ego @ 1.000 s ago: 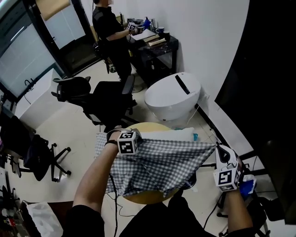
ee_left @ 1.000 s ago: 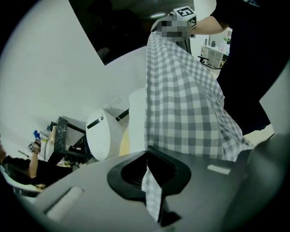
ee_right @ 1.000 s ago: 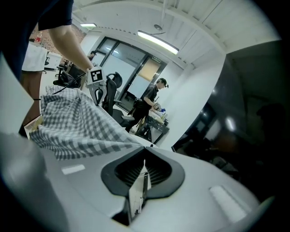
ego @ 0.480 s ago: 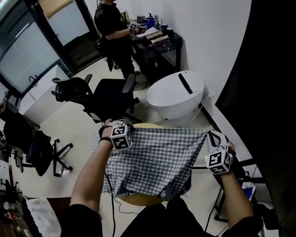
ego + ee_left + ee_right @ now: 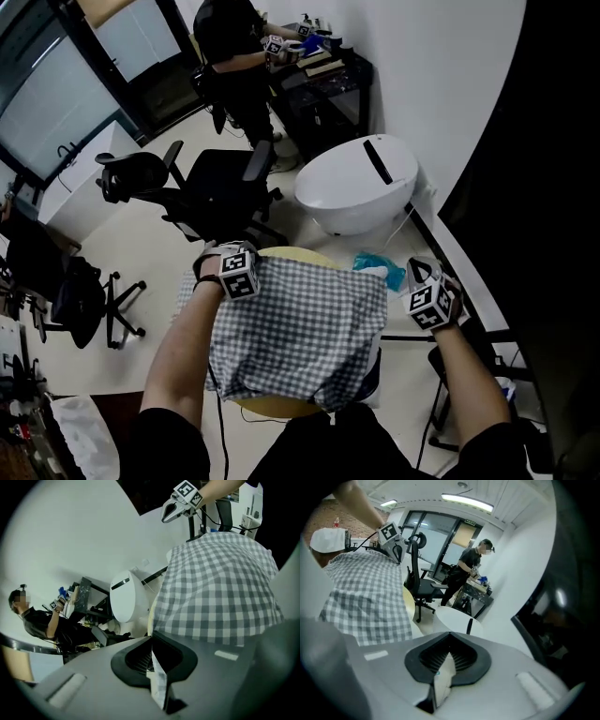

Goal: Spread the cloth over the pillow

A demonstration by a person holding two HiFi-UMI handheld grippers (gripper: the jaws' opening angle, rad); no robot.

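A grey-and-white checked cloth [image 5: 300, 323] lies draped over the pillow on a round pale table [image 5: 292, 254]; only a white pillow corner [image 5: 372, 275] shows at the cloth's far right. My left gripper [image 5: 251, 267] is shut on the cloth's far left corner, and a checked fold sits between its jaws [image 5: 157, 677]. My right gripper [image 5: 405, 281] hangs just off the cloth's far right corner, its jaws closing on a pale strip of the cloth [image 5: 443, 672]. Each gripper sees the other across the cloth: the right gripper [image 5: 180, 498], the left gripper [image 5: 391, 538].
A teal packet [image 5: 382, 263] lies by the pillow corner. Beyond the table stand a white egg-shaped pod [image 5: 361, 187] and a black office chair [image 5: 220, 183]. A person [image 5: 234, 47] works at a dark desk [image 5: 323, 80]. Another chair [image 5: 80, 300] is at left.
The cloth, held stretched in the air before, has come down over the pillow and gone slack. Both grippers moved away from me, the right one also inward to the left.
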